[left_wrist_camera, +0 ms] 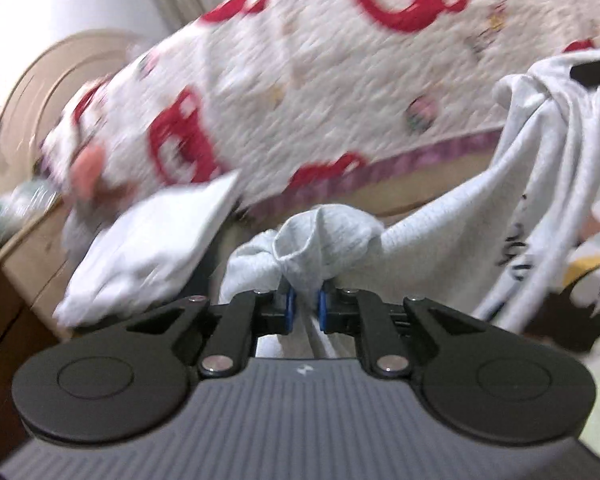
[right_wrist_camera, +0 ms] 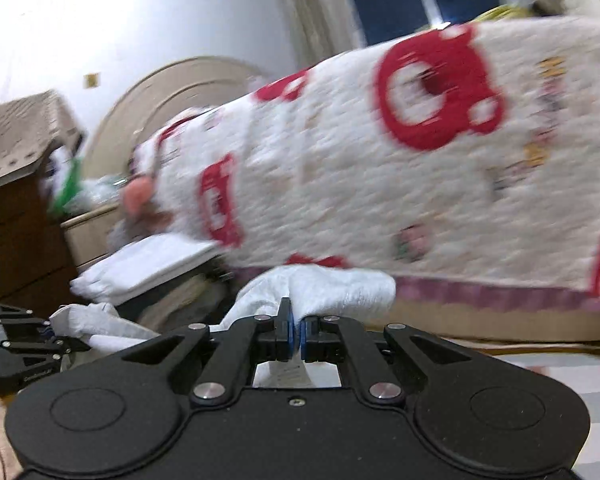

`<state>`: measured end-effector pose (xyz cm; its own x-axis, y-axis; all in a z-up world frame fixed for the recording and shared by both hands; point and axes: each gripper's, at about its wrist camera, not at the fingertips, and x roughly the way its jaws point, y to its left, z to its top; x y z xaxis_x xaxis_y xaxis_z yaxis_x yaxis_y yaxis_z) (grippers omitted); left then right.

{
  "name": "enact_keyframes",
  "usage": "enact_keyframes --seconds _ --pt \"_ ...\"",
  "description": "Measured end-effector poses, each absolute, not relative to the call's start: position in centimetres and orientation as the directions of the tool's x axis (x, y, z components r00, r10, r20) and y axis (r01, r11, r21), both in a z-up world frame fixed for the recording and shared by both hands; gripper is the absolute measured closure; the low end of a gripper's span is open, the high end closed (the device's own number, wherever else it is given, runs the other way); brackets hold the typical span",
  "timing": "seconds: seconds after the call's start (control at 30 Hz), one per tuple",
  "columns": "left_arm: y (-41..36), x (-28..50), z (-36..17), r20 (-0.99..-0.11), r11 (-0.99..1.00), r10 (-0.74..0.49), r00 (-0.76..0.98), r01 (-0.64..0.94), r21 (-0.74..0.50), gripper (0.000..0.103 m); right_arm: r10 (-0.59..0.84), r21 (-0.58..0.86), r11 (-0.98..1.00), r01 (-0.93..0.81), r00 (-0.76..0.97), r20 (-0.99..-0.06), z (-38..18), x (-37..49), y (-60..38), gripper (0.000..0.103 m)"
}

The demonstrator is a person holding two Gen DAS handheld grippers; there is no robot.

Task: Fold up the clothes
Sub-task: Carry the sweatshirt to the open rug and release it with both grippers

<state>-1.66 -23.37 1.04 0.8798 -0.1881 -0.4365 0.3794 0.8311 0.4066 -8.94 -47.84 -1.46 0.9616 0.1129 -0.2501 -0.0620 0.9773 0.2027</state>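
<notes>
We hold a white shirt point(left_wrist_camera: 452, 236) off the bed point(left_wrist_camera: 300, 92), stretched between our two grippers. Our left gripper point(left_wrist_camera: 306, 306) has its jaws pinching a bunched fold of it; our right gripper point(right_wrist_camera: 296, 334) has its jaws pressed on another fold. A folded white garment point(right_wrist_camera: 148, 264) lies far left on the bed's edge, beside a dark wooden cabinet point(right_wrist_camera: 16, 232).

No text can be read for sure. The white garment point(left_wrist_camera: 460, 240) carries black printed marks at the right of the left wrist view, too folded and blurred to read. The gripper body point(left_wrist_camera: 304, 400) shows a small white logo mark, no letters.
</notes>
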Motion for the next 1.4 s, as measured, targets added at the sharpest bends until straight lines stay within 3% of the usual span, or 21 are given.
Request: enact_keyframes --seconds 0.2,0.33,0.4,0.43,0.5,0.53,0.63,0.73,0.87,1.03,1.13,1.3,1.4 --pt "-31.6 -0.7 5.4 -0.312 0.796 -0.386 0.868 0.485 0.362 0.092 -0.081 0.173 0.979 0.107 0.986 -0.149 2.9 -14.1 -55.3 0.100" --pt "-35.9 2.1 5.8 -0.304 0.798 -0.448 0.841 0.530 0.288 0.085 -0.180 0.170 0.964 0.204 0.973 -0.147 3.8 -16.1 -59.3 0.100" --pt "-37.8 5.1 4.2 -0.339 0.812 -0.424 0.840 0.518 0.270 0.061 -0.212 0.171 0.955 0.241 0.962 -0.172 2.8 -15.9 -60.8 0.098" --pt "-38.5 6.9 3.1 -0.362 0.826 -0.392 0.845 0.497 0.266 0.055 -0.234 0.171 0.949 0.266 0.954 -0.187 2.0 -15.7 -61.6 0.087" --pt "-39.1 10.6 0.3 -0.445 0.845 -0.315 0.838 0.461 0.271 0.052 -0.289 0.175 0.926 0.335 0.926 -0.244 -0.5 -14.7 -63.2 0.067" --pt "-38.9 12.1 -0.9 -0.482 0.852 -0.283 0.829 0.448 0.271 0.052 -0.316 0.175 0.912 0.370 0.908 -0.276 -1.9 -14.1 -63.9 0.062" --pt "-36.1 14.7 -3.9 -0.547 0.864 -0.240 0.802 0.434 0.257 0.053 -0.319 0.193 0.888 0.418 0.860 -0.399 -5.9 -13.0 -64.8 0.062" --pt "-32.8 15.7 -6.3 -0.601 0.842 -0.232 0.765 0.467 0.269 0.051 -0.199 0.218 0.911 0.349 0.837 -0.510 -9.8 -12.0 -63.3 0.062" --pt "-27.8 16.4 -9.4 -0.703 0.798 -0.264 0.661 0.559 0.226 0.051 -0.118 0.114 0.961 0.251 0.749 -0.652 -14.5 -9.8 -59.1 0.062" --pt "-21.5 15.7 -13.1 -0.802 0.813 -0.287 0.523 0.577 0.085 0.048 -0.011 0.183 0.963 0.199 0.704 -0.710 -18.1 -7.2 -56.4 0.062" --pt "-20.8 15.5 -14.9 -0.854 0.819 -0.280 0.439 0.574 0.026 0.048 0.035 0.185 0.971 0.148 0.682 -0.731 -19.2 -6.0 -54.0 0.069" --pt "-20.7 13.8 -16.8 -0.883 0.795 -0.270 0.383 0.606 0.020 0.048 -0.004 0.099 0.987 0.129 0.628 -0.778 -19.9 -4.8 -51.0 0.068" --pt "-18.7 13.6 -17.8 -0.905 0.827 -0.309 0.291 0.553 -0.104 0.055 -0.052 0.047 0.988 0.150 0.596 -0.802 -20.7 -5.0 -51.0 0.068"
